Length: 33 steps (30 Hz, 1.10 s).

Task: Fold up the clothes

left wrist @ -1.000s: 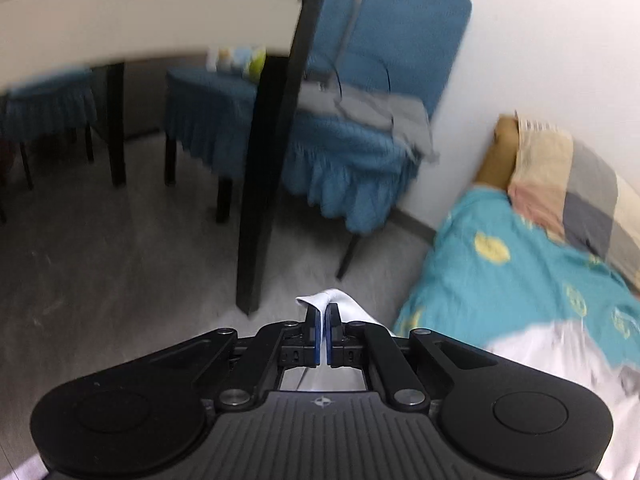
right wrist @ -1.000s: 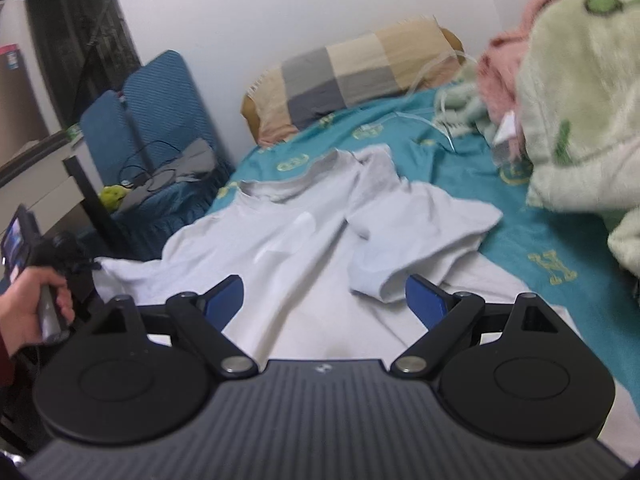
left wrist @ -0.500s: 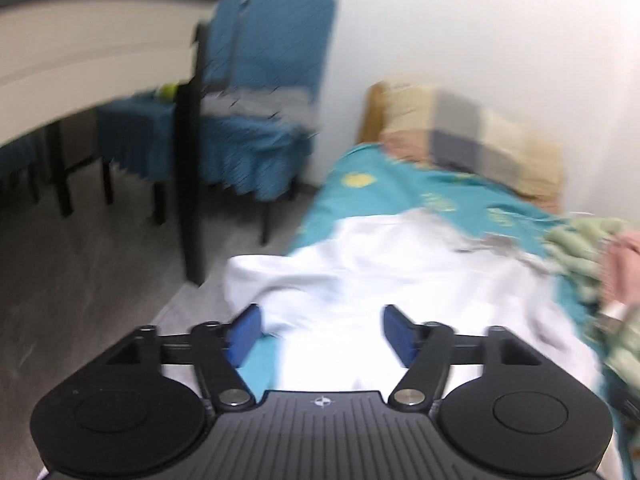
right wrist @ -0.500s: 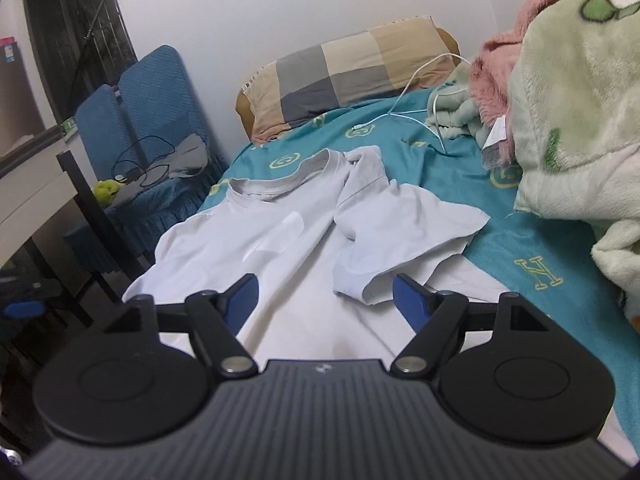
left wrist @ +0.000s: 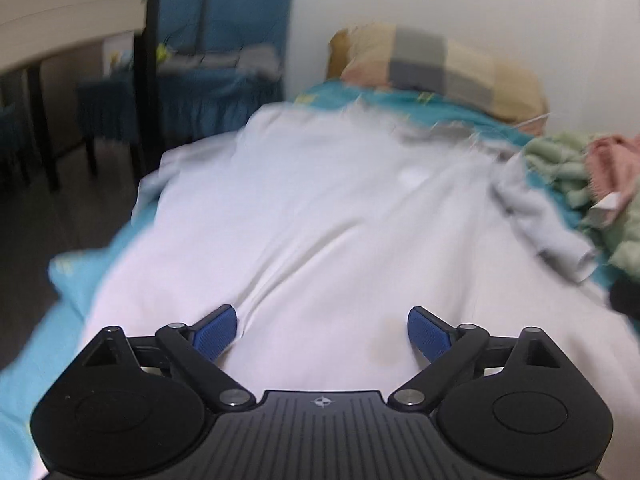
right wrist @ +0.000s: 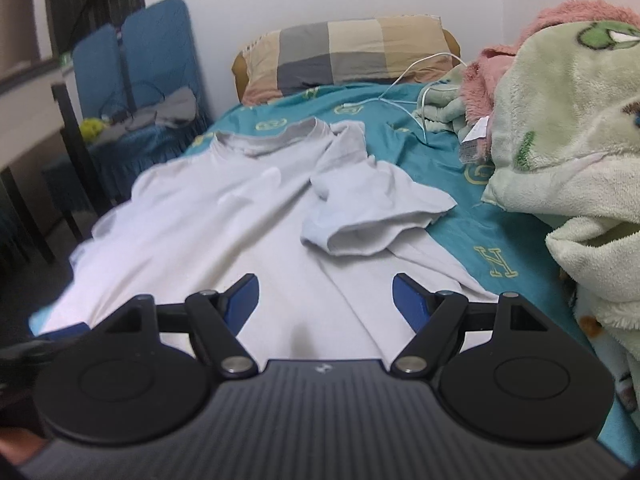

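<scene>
Lying flat on the teal bedsheet [right wrist: 448, 184], the white T-shirt [right wrist: 224, 232] has its collar toward the checked pillow [right wrist: 344, 56] and one sleeve [right wrist: 372, 216] folded over its front. The left gripper [left wrist: 320, 330] has just been opening, nothing between its jaws; the right gripper [right wrist: 325, 300] hovers with jaws apart, also empty. Spreading seems finished; folding the other side inward likely comes next, needing both grippers to pinch that edge.

Lighting: soft, even, indoor; shadows faint. Left wrist view smeared by motion blur; right wrist view sharper, softened at lower left. Edges bent by fisheye, corners blacked.
</scene>
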{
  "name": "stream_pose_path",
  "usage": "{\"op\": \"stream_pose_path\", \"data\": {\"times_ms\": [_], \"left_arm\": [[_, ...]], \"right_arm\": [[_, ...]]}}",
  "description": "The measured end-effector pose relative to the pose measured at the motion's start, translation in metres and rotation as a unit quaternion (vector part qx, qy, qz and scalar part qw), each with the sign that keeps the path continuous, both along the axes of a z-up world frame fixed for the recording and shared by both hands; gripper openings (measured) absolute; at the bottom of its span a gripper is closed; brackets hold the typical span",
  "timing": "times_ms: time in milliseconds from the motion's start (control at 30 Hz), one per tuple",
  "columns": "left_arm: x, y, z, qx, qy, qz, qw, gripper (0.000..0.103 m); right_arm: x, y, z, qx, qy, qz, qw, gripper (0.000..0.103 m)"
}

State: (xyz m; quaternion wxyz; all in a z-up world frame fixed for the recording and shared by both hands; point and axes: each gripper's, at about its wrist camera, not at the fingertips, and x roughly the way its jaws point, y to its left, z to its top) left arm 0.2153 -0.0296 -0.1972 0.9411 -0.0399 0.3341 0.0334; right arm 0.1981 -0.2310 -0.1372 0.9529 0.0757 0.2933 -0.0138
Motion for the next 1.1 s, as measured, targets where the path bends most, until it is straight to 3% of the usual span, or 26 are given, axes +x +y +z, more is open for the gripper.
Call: {"op": "stream_pose_path", "data": {"times_ms": [167, 400, 700, 800, 867, 1100], "left_arm": [[-0.002, -0.020, -0.006, 0.073, 0.018, 0.001, 0.9972, 0.103], [0.005, -0.012, -0.005, 0.068, 0.021, 0.000, 0.9975, 0.103], [0.007, -0.009, -0.006, 0.069, 0.019, 0.000, 0.9974, 0.103], [0.007, -0.008, -0.006, 0.069, 0.020, -0.001, 0.9974, 0.103], [0.007, -0.009, -0.005, 0.071, 0.020, -0.001, 0.9973, 0.103], [0.008, -0.008, -0.005, 0.070, 0.020, -0.001, 0.9973, 0.103]], "right_arm": [[0.004, 0.011, -0.016, -0.020, 0.020, 0.018, 0.999, 0.076], [0.011, 0.020, -0.037, -0.036, 0.033, 0.036, 0.998, 0.075], [0.010, 0.018, -0.057, -0.032, 0.015, 0.034, 0.999, 0.077], [0.010, 0.018, -0.057, -0.029, 0.015, 0.035, 0.999, 0.082], [0.010, 0.019, -0.058, -0.036, 0.018, 0.031, 0.999, 0.091], [0.009, 0.018, -0.059, -0.035, 0.023, 0.025, 0.999, 0.092]]}}
